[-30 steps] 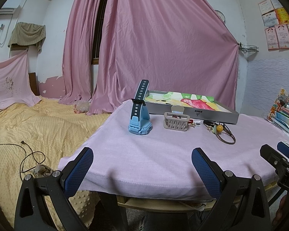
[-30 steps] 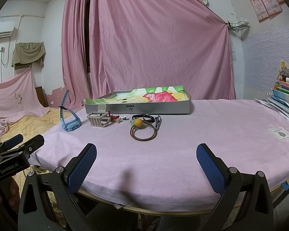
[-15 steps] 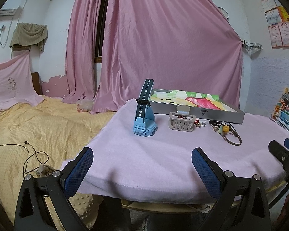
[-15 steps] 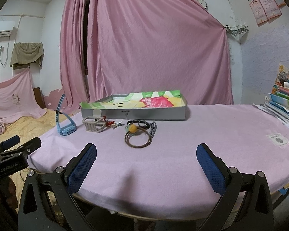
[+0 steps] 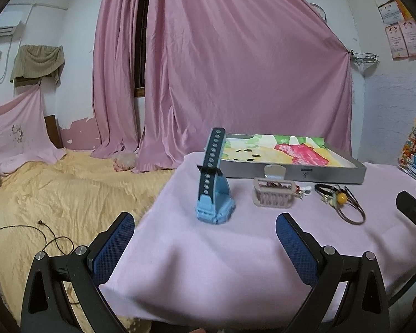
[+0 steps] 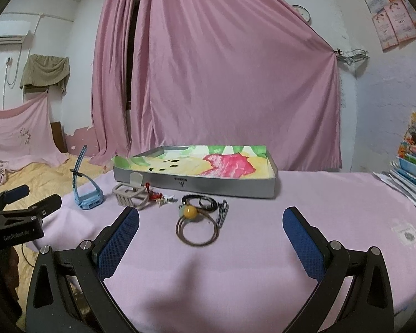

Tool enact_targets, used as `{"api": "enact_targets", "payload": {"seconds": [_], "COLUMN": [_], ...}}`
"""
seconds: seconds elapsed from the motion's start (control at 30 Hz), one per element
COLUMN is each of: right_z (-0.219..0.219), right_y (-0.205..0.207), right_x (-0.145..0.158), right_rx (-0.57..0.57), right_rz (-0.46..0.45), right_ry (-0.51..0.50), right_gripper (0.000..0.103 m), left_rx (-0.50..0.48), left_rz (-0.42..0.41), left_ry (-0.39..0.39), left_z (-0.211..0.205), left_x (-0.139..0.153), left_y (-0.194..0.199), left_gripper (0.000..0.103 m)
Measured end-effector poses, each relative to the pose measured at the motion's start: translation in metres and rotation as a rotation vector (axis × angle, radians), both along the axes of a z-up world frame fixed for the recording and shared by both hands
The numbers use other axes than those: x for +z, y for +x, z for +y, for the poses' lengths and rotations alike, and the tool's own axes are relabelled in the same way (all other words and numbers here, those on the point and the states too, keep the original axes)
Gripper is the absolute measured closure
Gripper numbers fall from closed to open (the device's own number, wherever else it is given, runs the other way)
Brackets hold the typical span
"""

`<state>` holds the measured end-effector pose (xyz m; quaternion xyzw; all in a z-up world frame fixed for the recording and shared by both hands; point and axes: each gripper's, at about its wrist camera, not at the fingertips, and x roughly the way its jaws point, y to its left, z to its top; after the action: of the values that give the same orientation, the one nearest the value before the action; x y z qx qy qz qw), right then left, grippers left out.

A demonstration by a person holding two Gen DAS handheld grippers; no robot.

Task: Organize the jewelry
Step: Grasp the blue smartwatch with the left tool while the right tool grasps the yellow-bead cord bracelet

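Both grippers are held open and empty over the near edge of the table (image 6: 332,202): the left gripper (image 5: 205,245) faces the watch (image 5: 214,194), the right gripper (image 6: 210,240) faces the ring (image 6: 197,229). The jewelry is laid in a row along the front wall of the tray (image 6: 208,184), toward the table's far edge: watch, basket (image 6: 130,194), ring, a chain (image 6: 222,212) just beside it.

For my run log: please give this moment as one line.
left tool: open, empty | right tool: open, empty | blue watch, bead cord: on table | tray: no jewelry visible inside
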<state>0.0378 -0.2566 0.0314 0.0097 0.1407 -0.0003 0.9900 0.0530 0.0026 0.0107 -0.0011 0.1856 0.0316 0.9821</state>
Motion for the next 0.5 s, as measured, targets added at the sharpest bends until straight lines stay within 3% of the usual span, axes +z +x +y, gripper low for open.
{"api": "enact_targets", "payload": {"seconds": [0.2, 0.5], "right_z": [0.001, 0.003], "right_y": [0.027, 0.076], "right_x": [0.005, -0.004], "right_rx": [0.057, 0.119], "right_rz": [0.034, 0.214], "right_ry": [0.019, 0.084], "right_gripper": [0.001, 0.002], "left_rx": [-0.011, -0.057], "left_rz": [0.045, 0.206], "left_ry": [0.000, -0.050], "left_z": [0.008, 0.015], "left_x": [0.004, -0.001], "left_y": [0.029, 0.074], "left_gripper": [0.001, 0.001]}}
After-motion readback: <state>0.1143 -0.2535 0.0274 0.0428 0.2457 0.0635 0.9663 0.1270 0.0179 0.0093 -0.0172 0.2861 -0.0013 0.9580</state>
